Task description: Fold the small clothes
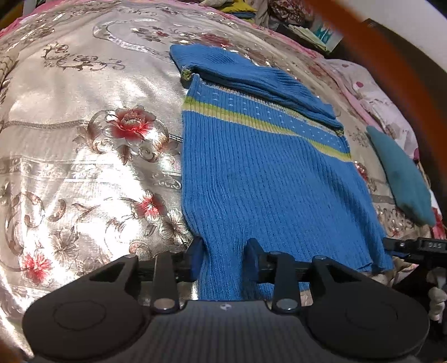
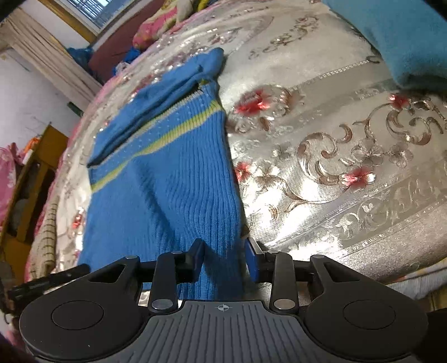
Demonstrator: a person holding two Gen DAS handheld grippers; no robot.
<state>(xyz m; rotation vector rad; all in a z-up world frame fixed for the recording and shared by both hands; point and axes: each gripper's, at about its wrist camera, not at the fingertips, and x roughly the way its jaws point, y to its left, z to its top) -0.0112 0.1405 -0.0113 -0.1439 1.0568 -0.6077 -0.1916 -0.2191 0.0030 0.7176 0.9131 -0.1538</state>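
A small blue ribbed knit sweater (image 1: 259,178) with a yellow-green stripe lies flat on the bed, one sleeve folded across its top. My left gripper (image 1: 225,257) stands at the sweater's near left hem corner, and the cloth runs between its jaws, which are part closed on it. In the right wrist view the same sweater (image 2: 167,173) stretches away from me. My right gripper (image 2: 225,258) stands at the near right hem corner, with the hem between its blue pads (image 2: 251,259). Both hold the hem low over the bed.
The bed has a shiny silver floral bedspread (image 1: 83,139). A teal folded cloth (image 1: 402,173) lies to the right of the sweater; it also shows in the right wrist view (image 2: 399,36). Clutter sits at the head of the bed (image 1: 279,14). A yellow shelf (image 2: 33,181) stands left.
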